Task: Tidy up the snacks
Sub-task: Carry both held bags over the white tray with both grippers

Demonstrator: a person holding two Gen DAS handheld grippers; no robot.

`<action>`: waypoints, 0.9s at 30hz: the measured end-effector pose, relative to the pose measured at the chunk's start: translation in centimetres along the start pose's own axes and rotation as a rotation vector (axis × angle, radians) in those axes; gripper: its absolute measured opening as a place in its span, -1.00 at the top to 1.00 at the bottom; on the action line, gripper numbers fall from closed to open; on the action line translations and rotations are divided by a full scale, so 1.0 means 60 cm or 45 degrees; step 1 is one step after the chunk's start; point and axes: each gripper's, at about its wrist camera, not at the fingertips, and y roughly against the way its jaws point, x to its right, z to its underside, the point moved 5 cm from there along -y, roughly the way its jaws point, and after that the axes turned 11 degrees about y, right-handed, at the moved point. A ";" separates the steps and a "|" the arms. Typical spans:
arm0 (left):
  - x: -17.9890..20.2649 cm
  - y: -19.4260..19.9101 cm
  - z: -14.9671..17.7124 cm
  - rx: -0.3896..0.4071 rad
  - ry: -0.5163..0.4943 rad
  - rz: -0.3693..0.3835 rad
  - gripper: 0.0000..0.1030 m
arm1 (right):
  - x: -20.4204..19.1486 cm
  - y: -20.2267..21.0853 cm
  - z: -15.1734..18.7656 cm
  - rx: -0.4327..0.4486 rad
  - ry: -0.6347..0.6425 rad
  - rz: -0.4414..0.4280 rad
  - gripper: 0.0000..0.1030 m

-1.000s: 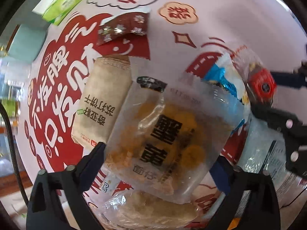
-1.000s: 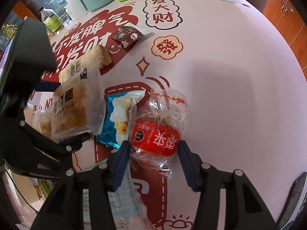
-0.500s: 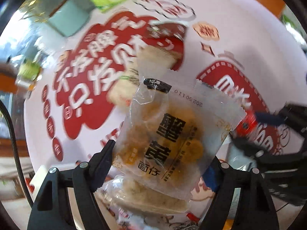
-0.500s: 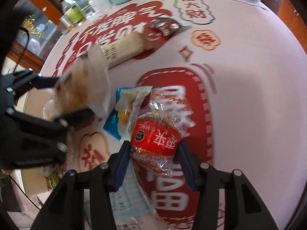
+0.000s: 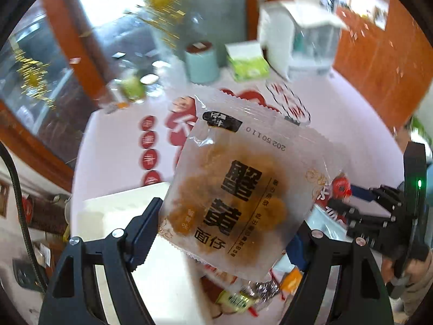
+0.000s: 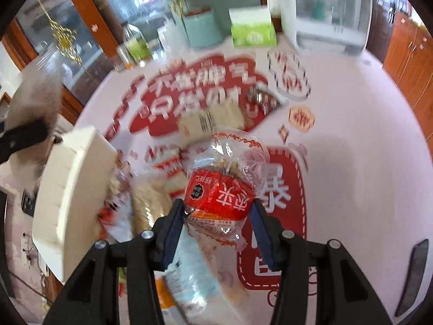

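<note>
My left gripper is shut on a clear packet of brown snacks with black characters, held up in the air over a white bin. My right gripper is shut on a clear bag with a red label, lifted above the table. The white bin stands at the left in the right wrist view. A beige cracker pack and a dark red wrapper lie on the tablecloth. The right gripper also shows in the left wrist view.
Loose snack packets lie beside the bin and under my right gripper. At the back stand a teal canister, a green tissue box, a white appliance and a bottle. The round table drops off at the left.
Both grippers have lifted their packets higher and tilted up, so the back of the room shows. The left gripper has moved left over the white bin.
</note>
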 end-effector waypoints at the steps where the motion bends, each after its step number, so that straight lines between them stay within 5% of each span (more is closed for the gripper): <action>1: -0.021 0.025 0.006 0.026 0.024 -0.001 -0.54 | -0.007 0.018 -0.008 0.043 0.011 0.005 0.04; 8: -0.143 0.126 0.055 0.115 0.151 -0.040 -0.55 | -0.058 0.135 -0.055 0.221 0.072 0.055 0.04; 15: -0.225 0.170 0.126 0.142 0.268 -0.021 -0.55 | -0.178 0.228 -0.073 0.349 0.205 -0.016 0.04; 27: -0.320 0.150 0.199 0.143 0.391 -0.078 -0.56 | -0.361 0.206 -0.047 0.265 0.393 -0.147 0.02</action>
